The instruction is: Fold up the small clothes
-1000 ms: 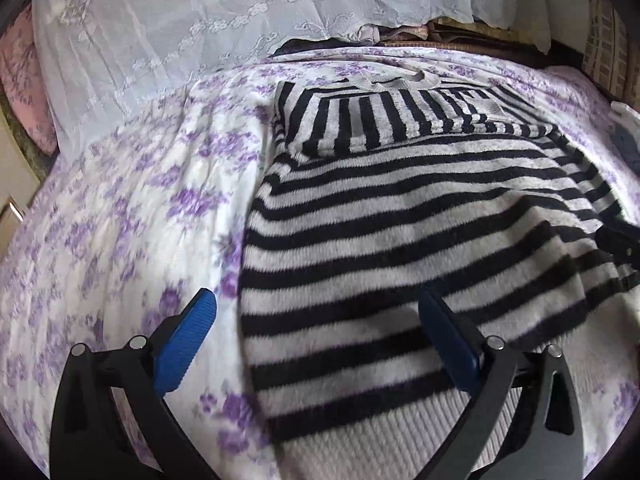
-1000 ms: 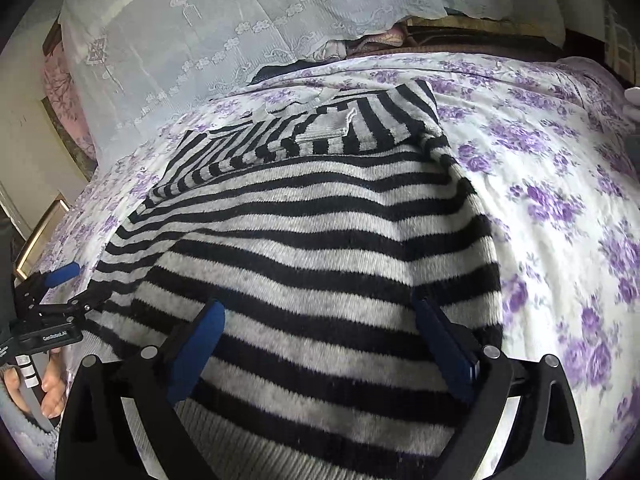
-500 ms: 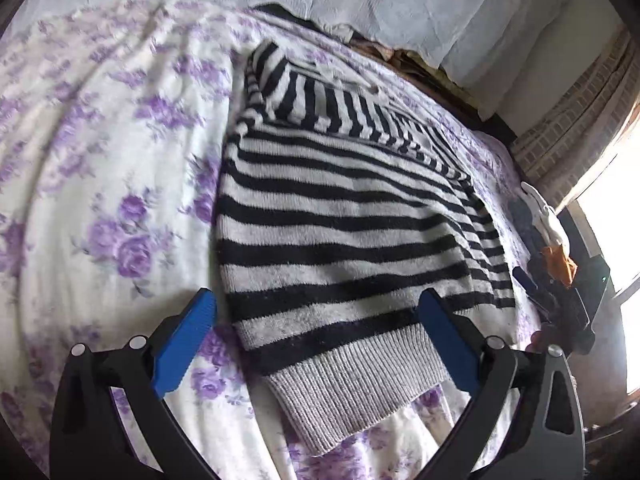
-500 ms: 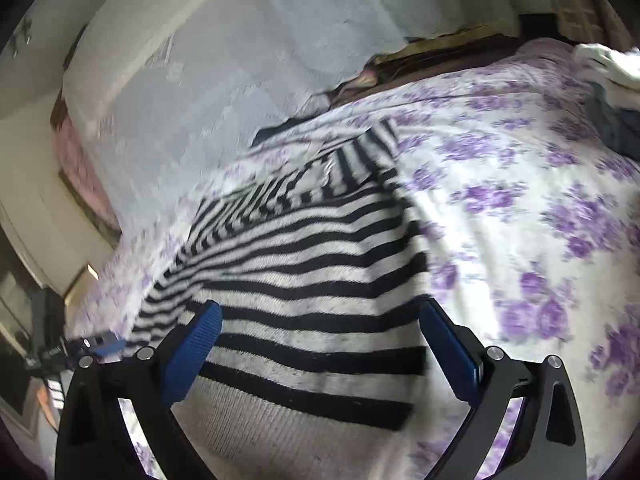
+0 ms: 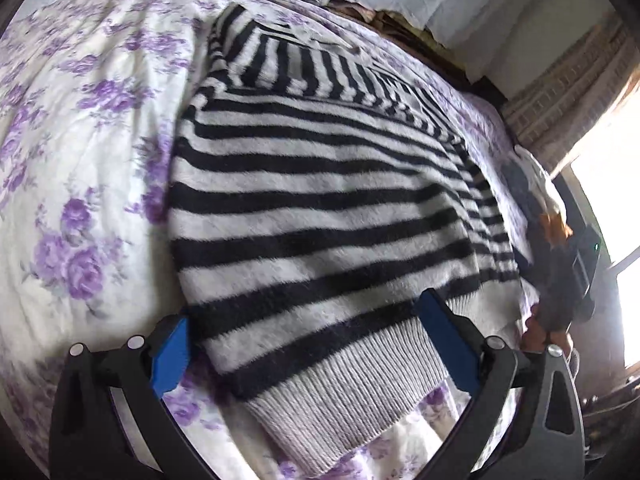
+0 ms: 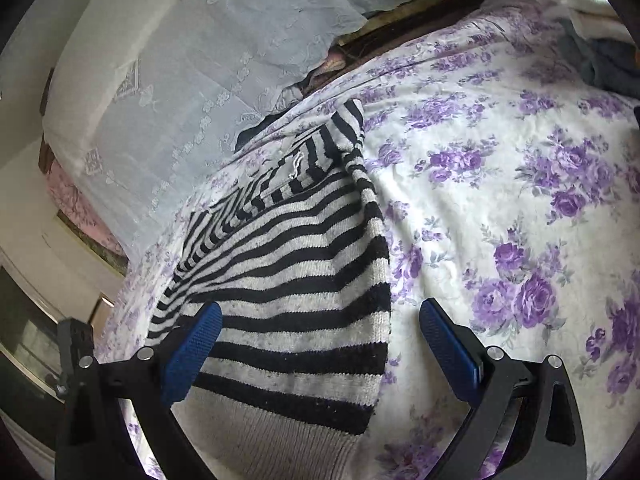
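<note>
A black-and-white striped sweater (image 5: 320,208) lies spread flat on a bed covered by a white sheet printed with purple flowers (image 5: 80,160); its grey ribbed hem (image 5: 352,384) points toward the cameras and its sleeves are folded across the upper part, where the stripes run at a different angle; the left gripper (image 5: 308,344) hangs just above the hem with its jaws wide apart and nothing between them, the blue pad (image 5: 170,354) on one side over the flowered sheet just beside the sweater's left edge, the other pad over the ribbed band near the hem's far corner; the right gripper (image 6: 320,344) also stands with its jaws spread and empty, one blue finger (image 6: 192,354) over the striped body of the sweater (image 6: 288,280), the other over bare sheet (image 6: 500,208), so the sweater's right edge runs between them; in the left wrist view a hand (image 5: 540,328) shows at the right edge of the bed, gripping dark hardware; a white lace cloth (image 6: 180,80) drapes the far side of the bed, and in the right wrist view a small pile of white and dark clothes (image 6: 588,28) sits at the far corner of the sheet, well apart from the sweater.
</note>
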